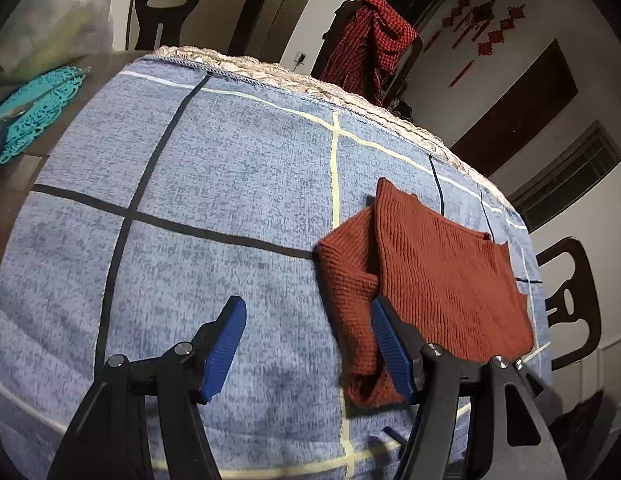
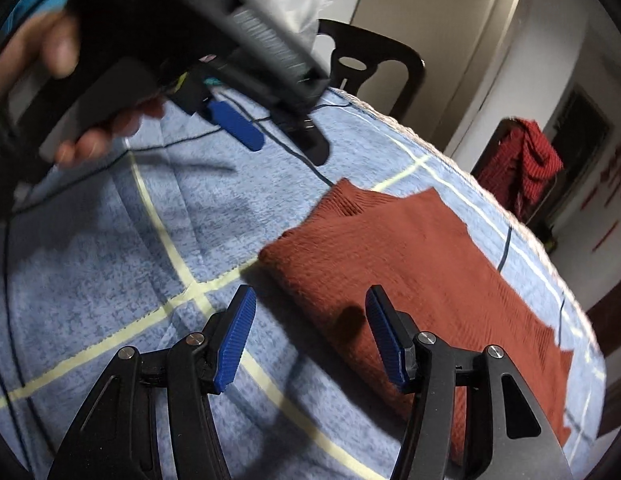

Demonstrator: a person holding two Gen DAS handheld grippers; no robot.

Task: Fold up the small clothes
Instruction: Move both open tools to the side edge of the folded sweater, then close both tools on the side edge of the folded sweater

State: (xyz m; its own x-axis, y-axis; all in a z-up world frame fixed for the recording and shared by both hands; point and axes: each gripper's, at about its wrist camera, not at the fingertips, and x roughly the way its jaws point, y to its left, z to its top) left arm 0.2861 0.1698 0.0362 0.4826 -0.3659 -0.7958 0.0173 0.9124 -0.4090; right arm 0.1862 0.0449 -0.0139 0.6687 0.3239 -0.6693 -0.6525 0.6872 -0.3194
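Observation:
A rust-brown ribbed sweater lies folded on the blue checked cloth, one sleeve doubled along its left edge. My left gripper hovers open at that edge, and the sleeve fold lies loose beside its right pad. In the right wrist view the sweater spreads to the right, and my right gripper stands open over its near-left edge, its pads touching nothing. A hand holds the left gripper above the cloth at the upper left, blurred.
The cloth ends in a lace-trimmed table edge. Dark chairs stand behind and to the right. A red checked garment hangs on a chair. A teal openwork mat and a plastic bag lie at the far left.

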